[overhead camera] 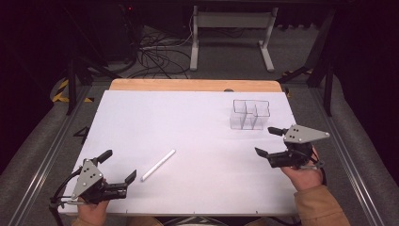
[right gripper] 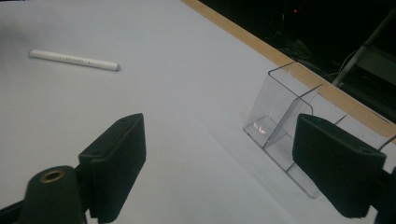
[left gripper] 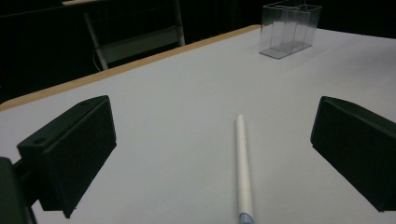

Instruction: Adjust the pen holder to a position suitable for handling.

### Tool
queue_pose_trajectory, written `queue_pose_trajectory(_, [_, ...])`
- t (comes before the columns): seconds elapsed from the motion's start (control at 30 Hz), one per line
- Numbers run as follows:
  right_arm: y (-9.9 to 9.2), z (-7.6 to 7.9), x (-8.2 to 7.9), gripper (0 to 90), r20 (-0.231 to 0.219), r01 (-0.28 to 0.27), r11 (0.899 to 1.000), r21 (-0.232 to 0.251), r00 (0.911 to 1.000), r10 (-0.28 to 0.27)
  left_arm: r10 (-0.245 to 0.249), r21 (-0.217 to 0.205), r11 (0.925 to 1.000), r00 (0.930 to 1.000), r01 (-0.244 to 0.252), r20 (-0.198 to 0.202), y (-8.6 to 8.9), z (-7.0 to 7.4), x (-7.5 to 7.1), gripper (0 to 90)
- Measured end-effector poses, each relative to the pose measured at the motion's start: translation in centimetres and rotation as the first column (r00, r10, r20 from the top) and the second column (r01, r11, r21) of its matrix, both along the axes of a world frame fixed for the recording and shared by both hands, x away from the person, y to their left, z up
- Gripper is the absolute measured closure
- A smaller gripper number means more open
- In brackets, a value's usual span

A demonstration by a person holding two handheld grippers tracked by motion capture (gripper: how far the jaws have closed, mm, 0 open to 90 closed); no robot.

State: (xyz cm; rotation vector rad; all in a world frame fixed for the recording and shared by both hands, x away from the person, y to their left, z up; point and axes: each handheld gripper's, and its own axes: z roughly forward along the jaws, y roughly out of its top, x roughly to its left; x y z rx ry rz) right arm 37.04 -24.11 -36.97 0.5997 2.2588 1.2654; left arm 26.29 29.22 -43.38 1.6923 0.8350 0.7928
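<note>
The white pen [overhead camera: 158, 165] lies flat on the white worktop [overhead camera: 188, 122], slanted, its near end toward the left tongs [overhead camera: 120, 165] and its far end pointing toward the clear organiser [overhead camera: 250, 114]. Nothing touches it. In the left gripper view the pen [left gripper: 243, 165] runs up between the two black jaws, nearer the right-hand one, with its bluish tip close to the camera; the jaws stand wide and nothing is held.

The clear organiser [left gripper: 290, 28] stands upright near the far right of the worktop, well apart from the pen. It is divided into compartments, all of which appear empty, though the clear walls make this hard to confirm.

The right tongs [overhead camera: 267, 141] hang just in front of the organiser, jaws parted and empty. In the right gripper view the organiser [right gripper: 280, 121] sits beyond the right-hand jaw, not between the pads, and the pen [right gripper: 74, 59] lies far off at upper left.

Judgement: the work is at the approach stage, pen not yet gripped. The next move calls for the left tongs to advance and lower until the jaws straddle the barrel, then close across its width. The right tongs seem placed to steady the organiser
</note>
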Motion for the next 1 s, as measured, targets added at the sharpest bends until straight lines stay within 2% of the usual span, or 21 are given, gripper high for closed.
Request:
queue_pose_trajectory(0.17, [0.1,0.6,1.0,19.8,0.007,0.006,1.000,-0.018,1.0000,-0.006,-0.001,0.001,1.0000,1.0000,0.001,0.001,0.0,0.0,0.0,0.9])
queue_pose_trajectory(0.2, [0.2,0.7,1.6,19.5,0.021,0.004,0.999,-0.045,0.9998,-0.003,-0.001,0.000,1.0000,1.0000,0.001,0.002,0.0,0.0,0.0,0.9])
queue_pose_trajectory(0.23, [0.2,0.7,1.6,19.5,0.021,0.004,0.999,-0.045,0.9998,-0.003,0.002,0.004,1.0000,1.0000,-0.002,0.001,0.0,0.0,0.0,0.9])
queue_pose_trajectory(0.3, [0.3,0.9,2.1,19.5,0.023,0.008,0.997,-0.074,0.9997,-0.006,0.002,0.004,1.0000,1.0000,-0.002,0.002,0.0,0.0,0.0,0.9])
queue_pose_trajectory(0.4, [0.4,1.3,2.7,19.9,0.021,0.004,0.997,-0.077,0.9998,-0.003,0.002,0.003,1.0000,1.0000,-0.002,0.003,0.0,0.0,0.0,0.9])
queue_pose_trajectory(0.53, [0.4,1.4,4.0,20.2,0.005,0.017,0.997,-0.073,0.9999,-0.016,0.000,0.009,1.0000,1.0000,0.000,0.006,0.0,0.0,0.1,0.9])
queue_pose_trajectory(0.63, [0.0,1.4,5.6,20.1,-0.020,0.037,0.999,-0.038,0.9991,-0.037,0.000,0.007,1.0000,1.0000,0.000,0.003,0.0,0.0,0.1,0.9])
queue_pose_trajectory(0.8, [-0.1,1.6,6.5,20.3,-0.014,0.046,0.999,-0.026,0.9988,-0.046,0.001,-0.003,1.0000,1.0000,-0.001,0.000,0.0,-0.1,0.2,0.8])
queue_pose_trajectory(1.0, [-0.4,1.3,7.7,20.5,-0.025,0.065,0.998,-0.025,0.9976,-0.065,-0.003,0.004,1.0000,1.0000,0.003,0.001,0.0,-0.1,0.3,0.9])
